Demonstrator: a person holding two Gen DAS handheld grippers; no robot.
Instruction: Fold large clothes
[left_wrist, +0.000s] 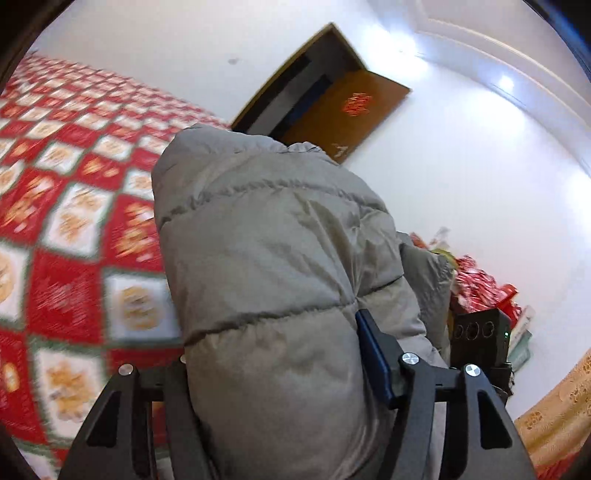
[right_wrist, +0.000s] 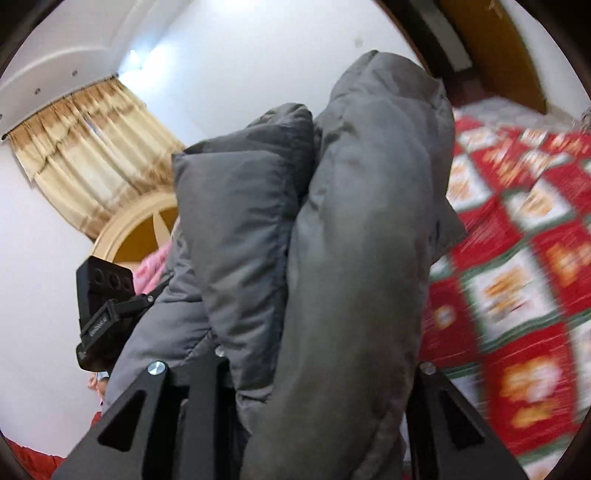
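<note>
Left tool (left_wrist: 280, 373) pinching puffer jacket (left_wrist: 266, 258) | right tool (right_wrist: 317, 362) pinching it | folds run lengthwise away from cameras

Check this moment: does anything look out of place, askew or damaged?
Nothing stands out. Both grippers, left and right, grip bunched folds of the grey puffer jacket above the red patterned bedspread.

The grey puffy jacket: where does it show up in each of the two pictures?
Left wrist view: the grey puffy jacket fills the centre, bulging up between the gripper's fingers.
Right wrist view: the jacket stands centre, in bunched folds.
Shared landmark: the red checked bedspread, left in one view, right in the other.
</note>
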